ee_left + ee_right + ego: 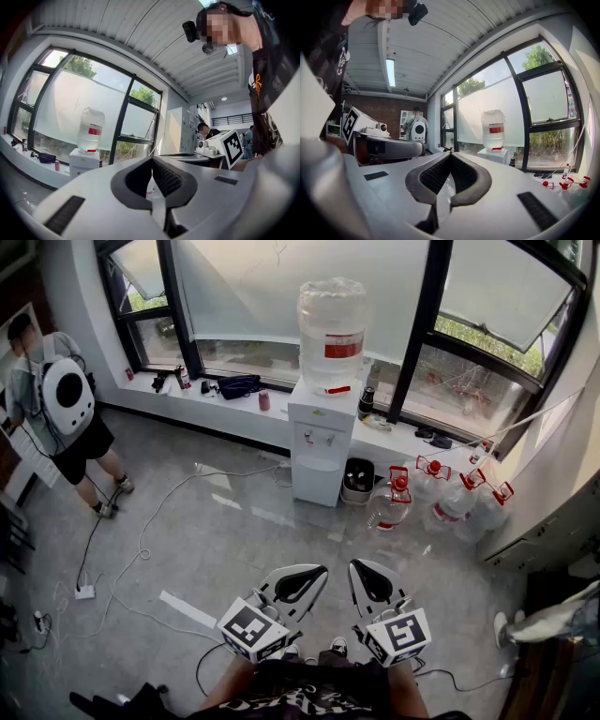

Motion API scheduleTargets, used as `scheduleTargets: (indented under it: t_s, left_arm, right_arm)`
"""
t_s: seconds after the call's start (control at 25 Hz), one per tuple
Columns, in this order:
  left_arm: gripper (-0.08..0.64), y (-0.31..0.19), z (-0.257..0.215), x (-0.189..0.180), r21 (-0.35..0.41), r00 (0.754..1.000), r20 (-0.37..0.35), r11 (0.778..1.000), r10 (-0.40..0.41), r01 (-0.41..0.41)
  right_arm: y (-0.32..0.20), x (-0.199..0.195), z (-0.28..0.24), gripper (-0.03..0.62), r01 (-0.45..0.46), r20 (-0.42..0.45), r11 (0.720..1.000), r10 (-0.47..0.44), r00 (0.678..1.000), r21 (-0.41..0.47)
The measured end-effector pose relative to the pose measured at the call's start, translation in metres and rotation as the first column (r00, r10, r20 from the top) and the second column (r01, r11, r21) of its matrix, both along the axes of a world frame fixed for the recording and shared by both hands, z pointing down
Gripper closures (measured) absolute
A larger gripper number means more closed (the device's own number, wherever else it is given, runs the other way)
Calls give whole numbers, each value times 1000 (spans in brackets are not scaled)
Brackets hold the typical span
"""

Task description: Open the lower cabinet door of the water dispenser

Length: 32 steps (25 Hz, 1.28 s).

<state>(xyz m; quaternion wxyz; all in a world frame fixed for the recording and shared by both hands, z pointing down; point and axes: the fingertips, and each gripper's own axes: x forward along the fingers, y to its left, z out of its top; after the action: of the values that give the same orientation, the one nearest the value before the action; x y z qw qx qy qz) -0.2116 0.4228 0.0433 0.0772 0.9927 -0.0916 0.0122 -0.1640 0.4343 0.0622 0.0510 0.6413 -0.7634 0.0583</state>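
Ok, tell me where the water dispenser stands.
Head view, upper centre: the water dispenser stands against the window ledge, a black bin just right of it.

The floor is viewed steeply downward from head height, with the water dispenser well ahead. Each gripper view is taken roughly level along its own jaws. The distant water dispenser and window wall are shared by all three.
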Motion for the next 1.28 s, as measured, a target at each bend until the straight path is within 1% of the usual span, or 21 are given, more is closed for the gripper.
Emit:
scheduleTargets:
  t_s: [0.2, 0.4, 0.6, 0.88, 1.0, 1.08, 1.28]
  left_arm:
    - [546, 10, 2, 25, 14, 1000, 5, 1000, -7, 7]
    - [546, 19, 1, 48, 29, 1000, -2, 1000, -8, 8]
    - [546, 29, 3, 71, 36, 1000, 6, 999, -22, 22]
    - [546, 47, 10, 104, 30, 998, 22, 997, -65, 64]
    - [546, 55, 15, 111, 34, 996, 44, 997, -75, 74]
    - [546, 57, 20, 111, 24, 995, 53, 996, -84, 83]
    - [546, 40, 26, 112, 18, 991, 64, 993, -114, 114]
  right_arm:
    - [9, 26, -2, 581, 5, 3, 1000, -5, 1000, -4]
    - [19, 51, -1, 581, 6, 29, 1000, -6, 1000, 0]
    - [30, 73, 2, 581, 16, 40, 1000, -16, 999, -1]
    - [46, 103, 12, 581, 69, 40, 998, -68, 997, -10]
    - [48, 110, 18, 581, 83, 58, 996, -82, 995, -18]
    - [48, 111, 21, 581, 85, 76, 996, -83, 994, -23]
    - [36, 111, 32, 581, 127, 83, 992, -125, 989, -22]
